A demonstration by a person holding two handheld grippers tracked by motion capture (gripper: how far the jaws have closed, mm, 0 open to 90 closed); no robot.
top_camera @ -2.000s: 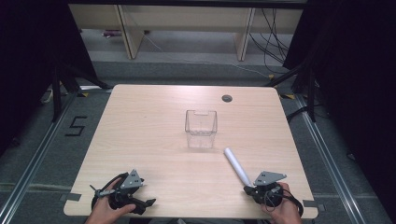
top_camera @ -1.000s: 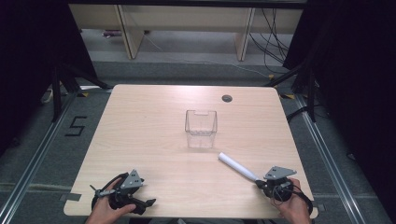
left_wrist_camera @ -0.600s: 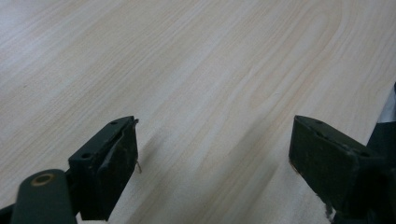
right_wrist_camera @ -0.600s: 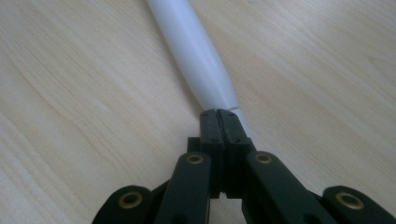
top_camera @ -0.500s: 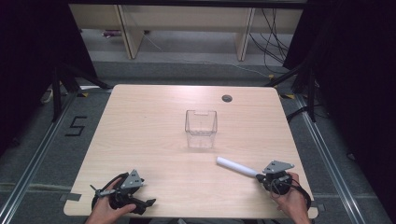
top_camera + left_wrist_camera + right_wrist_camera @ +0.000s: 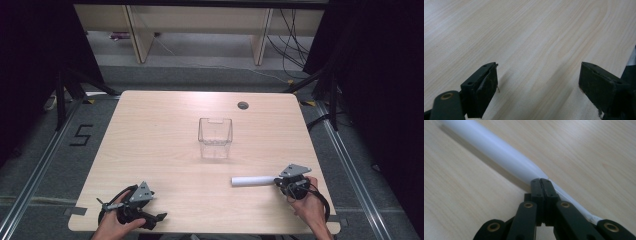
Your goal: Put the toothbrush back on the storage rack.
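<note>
White tube (image 6: 252,180) swung level, right gripper (image 6: 278,181) farther right

place: lab or test cell | bench: one light wood-grain table (image 6: 150,130) with a cable hole (image 6: 243,105) | surround: black curtains (image 6: 30,75) on both sides | floor: grey carpet with metal rails (image 6: 35,175), a taped "5" (image 6: 81,135) | back: pale shelving (image 6: 200,25), loose cables (image 6: 295,40)

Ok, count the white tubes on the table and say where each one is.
1. The white tube lies on the table near its right front, pinched flat at one end by the right claw, below-right of the clear box.
</note>
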